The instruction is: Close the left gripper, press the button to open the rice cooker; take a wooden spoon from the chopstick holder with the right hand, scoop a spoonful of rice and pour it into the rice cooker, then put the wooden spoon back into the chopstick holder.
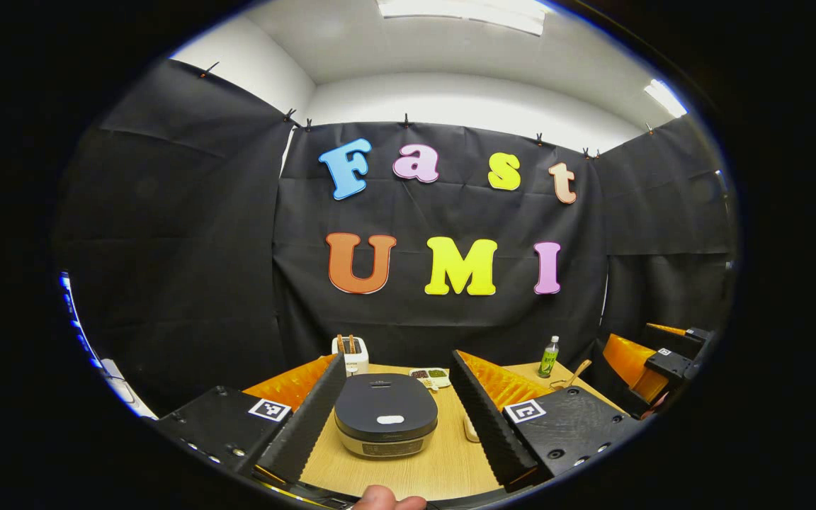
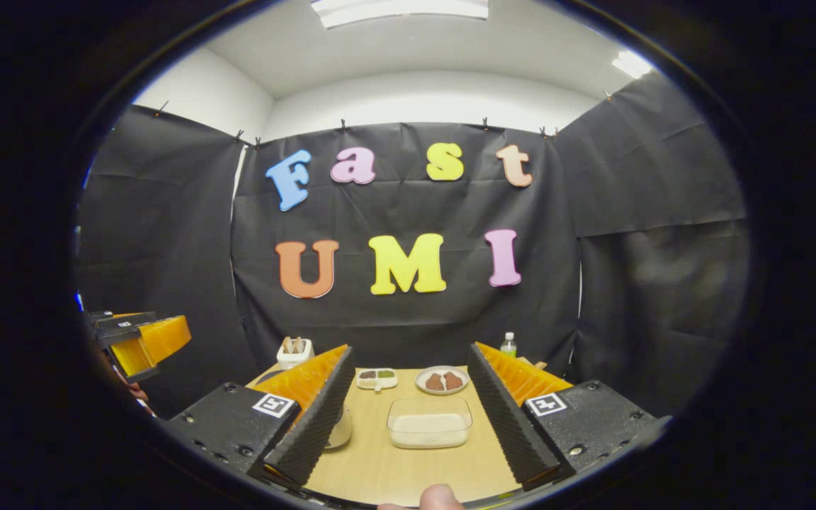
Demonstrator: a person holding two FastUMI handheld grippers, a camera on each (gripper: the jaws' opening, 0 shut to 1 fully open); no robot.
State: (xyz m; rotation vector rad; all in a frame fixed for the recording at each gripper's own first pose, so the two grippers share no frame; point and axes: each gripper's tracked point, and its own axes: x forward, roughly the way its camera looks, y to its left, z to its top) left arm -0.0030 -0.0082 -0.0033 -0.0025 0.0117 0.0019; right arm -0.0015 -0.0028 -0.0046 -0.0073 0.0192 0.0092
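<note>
Ahead of left hand-held gripper (image 1: 387,432), spread wide: rice cooker (image 1: 385,415), dark lid shut, nothing between. Beyond right hand-held gripper (image 2: 408,432), also wide: clear rice container (image 2: 429,430) on desk (image 2: 380,474).

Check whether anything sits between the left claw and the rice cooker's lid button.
Nothing visible does. The rice cooker sits lid shut between the open left claw fingers, its button facing up, with bare table in front.

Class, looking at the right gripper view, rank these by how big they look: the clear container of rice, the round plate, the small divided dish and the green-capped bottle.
1. Clear container of rice, nearest the camera, which enlarges it.
2. Round plate.
3. Small divided dish.
4. Green-capped bottle, farthest and partly hidden, so its rank is unsure.
</note>
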